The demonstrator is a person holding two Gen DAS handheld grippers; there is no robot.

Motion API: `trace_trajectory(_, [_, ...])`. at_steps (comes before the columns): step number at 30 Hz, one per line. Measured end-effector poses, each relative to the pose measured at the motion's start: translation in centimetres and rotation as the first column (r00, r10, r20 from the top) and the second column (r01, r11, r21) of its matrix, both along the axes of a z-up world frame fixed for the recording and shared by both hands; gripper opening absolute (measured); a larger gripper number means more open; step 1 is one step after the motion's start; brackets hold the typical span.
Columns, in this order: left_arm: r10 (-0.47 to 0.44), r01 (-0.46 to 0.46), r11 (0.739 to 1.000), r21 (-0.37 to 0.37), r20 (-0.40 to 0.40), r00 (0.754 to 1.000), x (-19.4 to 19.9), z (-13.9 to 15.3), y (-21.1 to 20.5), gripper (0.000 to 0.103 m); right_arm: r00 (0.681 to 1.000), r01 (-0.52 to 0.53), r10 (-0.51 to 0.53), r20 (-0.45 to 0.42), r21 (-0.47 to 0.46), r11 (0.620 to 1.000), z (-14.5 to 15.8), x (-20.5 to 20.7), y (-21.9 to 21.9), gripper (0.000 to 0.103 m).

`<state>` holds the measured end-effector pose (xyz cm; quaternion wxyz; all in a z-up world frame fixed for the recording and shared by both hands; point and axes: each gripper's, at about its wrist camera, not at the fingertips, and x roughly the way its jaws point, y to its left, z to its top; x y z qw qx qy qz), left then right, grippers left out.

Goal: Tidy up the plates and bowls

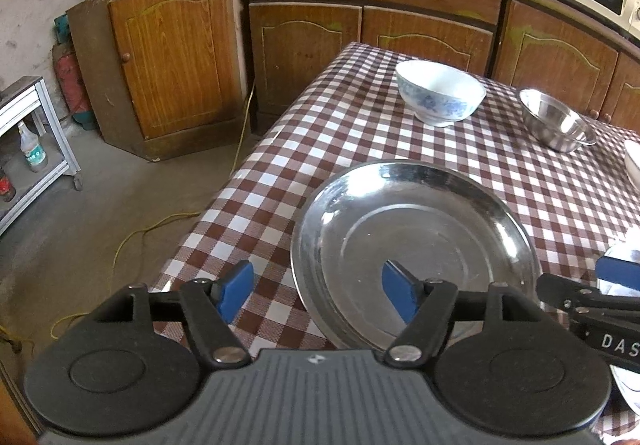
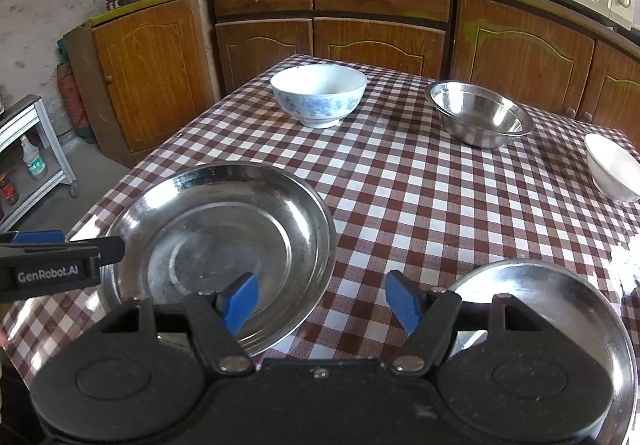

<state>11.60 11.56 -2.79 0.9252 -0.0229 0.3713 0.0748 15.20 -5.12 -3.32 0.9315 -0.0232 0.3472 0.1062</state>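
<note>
Both grippers stand apart and empty. The left gripper (image 1: 316,291) straddles the near-left rim of the large steel plate (image 1: 416,245) on the checked bench (image 1: 320,133); the right gripper (image 2: 320,299) hovers over bare cloth between that plate and a second steel plate (image 2: 560,293).

Risk, as judged: thin polished rims lying flat on slick cloth — a pad may skate the plate toward the near bench edge instead of gripping.

The floral bowl (image 2: 318,95) and steel bowl (image 2: 480,113) sit at the far side. Only the right view shows the white bowl (image 2: 612,169) and second plate properly; the left view barely catches them.
</note>
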Motion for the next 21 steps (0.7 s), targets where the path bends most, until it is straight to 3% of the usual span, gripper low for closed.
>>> trace_trajectory(21, [0.009, -0.008, 1.000, 0.030, -0.034, 0.999, 2.6, -1.5, 1.6, 0.075, 0.999, -0.003, 0.002, -0.033, -0.009, 1.000, -1.5, 2.3, 0.3, 0.084])
